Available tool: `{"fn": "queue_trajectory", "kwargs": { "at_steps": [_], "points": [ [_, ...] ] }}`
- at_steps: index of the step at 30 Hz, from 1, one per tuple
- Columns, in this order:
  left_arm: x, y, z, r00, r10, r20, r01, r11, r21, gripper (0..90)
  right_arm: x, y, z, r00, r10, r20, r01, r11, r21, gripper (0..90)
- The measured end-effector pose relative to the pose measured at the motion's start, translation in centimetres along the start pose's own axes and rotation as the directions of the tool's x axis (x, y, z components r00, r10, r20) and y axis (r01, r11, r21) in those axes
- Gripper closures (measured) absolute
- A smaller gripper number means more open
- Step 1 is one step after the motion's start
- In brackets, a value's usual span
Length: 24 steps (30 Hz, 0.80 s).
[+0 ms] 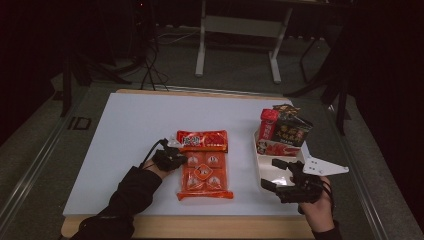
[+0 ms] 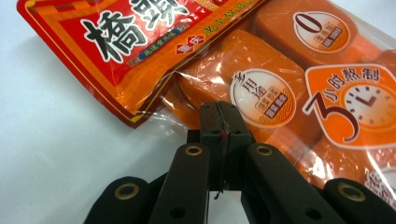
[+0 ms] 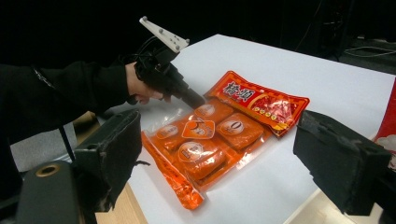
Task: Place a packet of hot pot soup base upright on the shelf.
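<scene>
My clenched left gripper (image 1: 186, 159) touches the flat orange plastic packet (image 1: 205, 172), lengthwise toward the table's (image 1: 125, 130) far edge; right gripper (image 1: 274, 173) gapes empty.

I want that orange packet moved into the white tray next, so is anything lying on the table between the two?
Nothing visible. The table is bare between the orange packet and the white tray. The right claw hovers open over the tray's near end.

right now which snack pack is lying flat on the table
The orange pack by the left gripper lies flat on the white table; the other packs stand in the tray.
</scene>
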<state>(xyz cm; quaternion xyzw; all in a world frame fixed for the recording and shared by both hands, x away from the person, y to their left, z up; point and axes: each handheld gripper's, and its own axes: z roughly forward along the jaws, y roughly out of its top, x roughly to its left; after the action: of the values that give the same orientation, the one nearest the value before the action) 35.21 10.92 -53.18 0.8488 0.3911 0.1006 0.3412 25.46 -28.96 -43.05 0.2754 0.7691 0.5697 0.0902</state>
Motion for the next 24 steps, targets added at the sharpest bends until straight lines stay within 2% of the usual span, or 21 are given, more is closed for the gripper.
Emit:
{"fn": "queue_trajectory", "kwargs": {
  "at_steps": [4, 13, 20, 21, 24],
  "points": [
    [0.1, 0.3, 0.3, 0.9997, -0.013, 0.018, 0.013, 0.9999, 0.009, 90.0, 0.0, 0.0, -0.1, 1.0, 0.002, -0.001, -0.002, 1.0, -0.002, 15.3],
    [-0.8, 1.1, 1.2, 0.999, -0.002, 0.044, 0.001, 1.0, 0.007, 90.0, 0.1, -0.1, 0.0, 1.0, 0.002, -0.003, -0.002, 1.0, 0.0, 15.3],
    [-2.0, 1.9, 2.0, 0.9971, 0.032, 0.07, -0.033, 0.9994, 0.011, 90.0, 0.1, -0.1, 0.0, 1.0, 0.002, -0.004, -0.002, 1.0, -0.001, 15.3],
    [-2.1, 1.9, 2.0, 0.9973, 0.036, 0.063, -0.037, 0.9993, 0.012, 90.0, 0.1, 0.0, 0.0, 1.0, 0.002, -0.004, -0.002, 1.0, -0.001, 15.3],
    [-2.0, 1.8, 1.6, 0.9948, 0.047, 0.09, -0.049, 0.9986, 0.02, 90.0, 0.0, 0.0, -0.1, 1.0, 0.002, -0.002, -0.002, 1.0, -0.005, 15.3]
  ]
}}
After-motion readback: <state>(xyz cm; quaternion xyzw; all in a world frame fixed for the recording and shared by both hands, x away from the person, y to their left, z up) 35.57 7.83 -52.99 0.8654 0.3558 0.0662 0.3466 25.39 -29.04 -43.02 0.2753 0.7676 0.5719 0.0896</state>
